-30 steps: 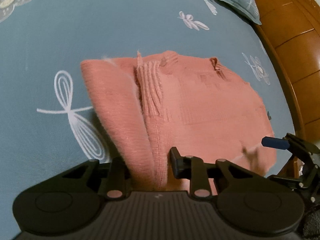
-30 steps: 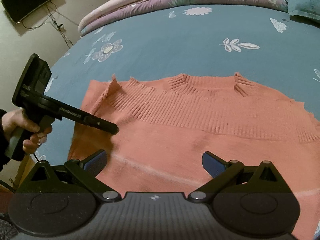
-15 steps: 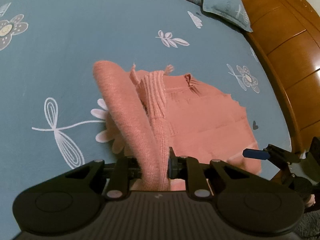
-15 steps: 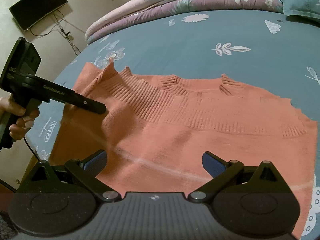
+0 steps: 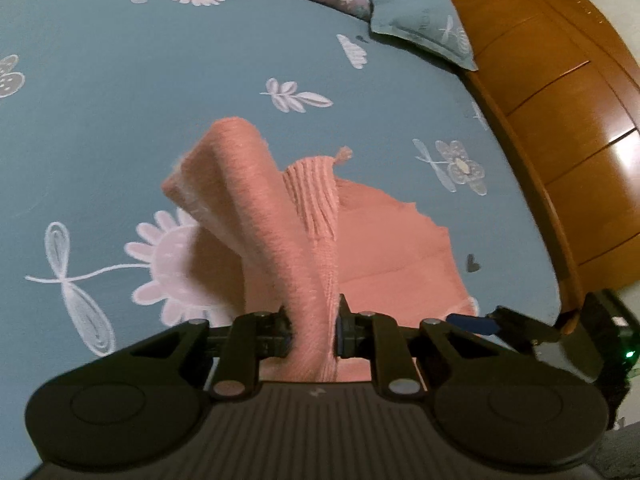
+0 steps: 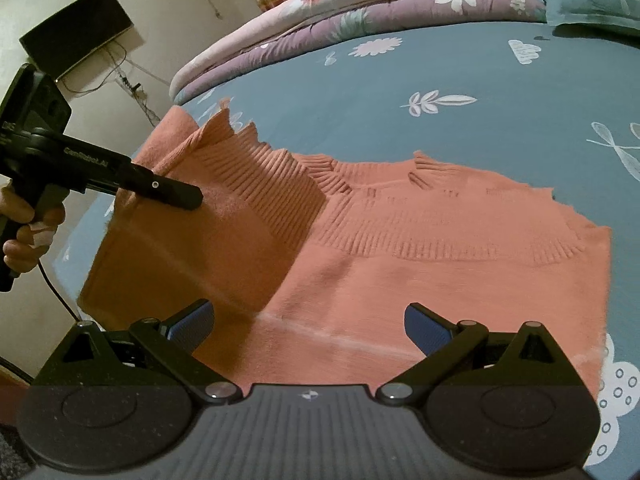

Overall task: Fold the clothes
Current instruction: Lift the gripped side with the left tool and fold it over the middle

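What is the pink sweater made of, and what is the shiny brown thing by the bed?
The sweater looks like soft knitted yarn, maybe wool or acrylic: it has ribbed rows and a fuzzy surface. The brown headboard looks like varnished wood: light glints off its panels.

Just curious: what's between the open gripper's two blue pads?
Only the flat sweater on the bed sheet shows between the right gripper's pads in its own view; nothing is gripped.
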